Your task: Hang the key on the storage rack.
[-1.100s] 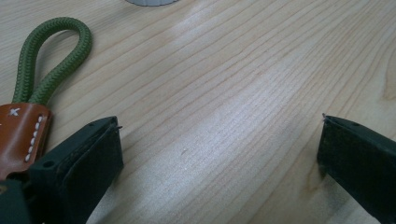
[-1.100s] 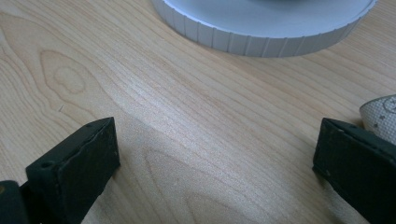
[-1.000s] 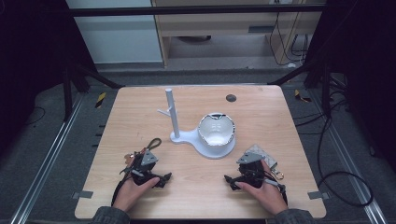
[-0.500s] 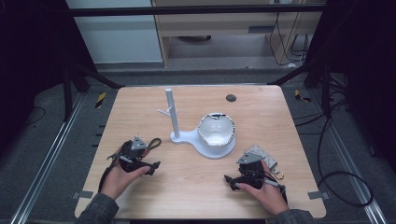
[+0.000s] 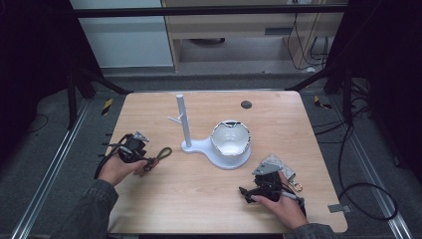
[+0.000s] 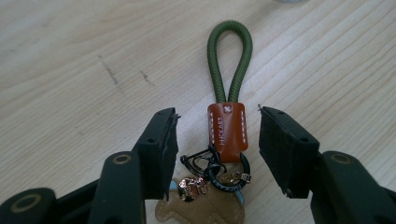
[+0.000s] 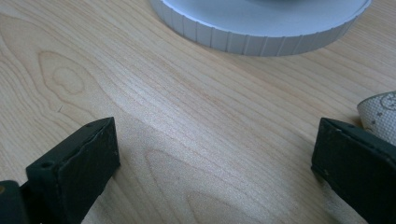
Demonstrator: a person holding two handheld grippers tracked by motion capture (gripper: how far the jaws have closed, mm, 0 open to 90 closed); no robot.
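Observation:
A keychain (image 6: 225, 126) lies flat on the wooden table (image 5: 199, 194), with a green cord loop (image 5: 162, 153), a brown leather tab, black rings and a small metal charm. My left gripper (image 6: 218, 114) straddles the leather tab. Its jaws have just been closing, but a gap still shows on each side and the pads do not touch the tab. In the high view the left gripper (image 5: 147, 159) sits at the table's left. My right gripper (image 5: 246, 194) rests near the front right. In its own view the right gripper (image 7: 217, 128) stands wide open over bare wood.
A white stand (image 5: 199, 146) with an upright post (image 5: 182, 117) and a short side peg holds a white bowl (image 5: 230, 139) on its round base (image 7: 261, 28) mid-table. A dark round spot (image 5: 246, 104) marks the far side. A pale fabric corner (image 7: 380, 109) lies by the right jaw.
The left hand has moved away from the person and to the left, up to the keychain, and its jaws have narrowed around the tab. The keychain and right hand have stayed put.

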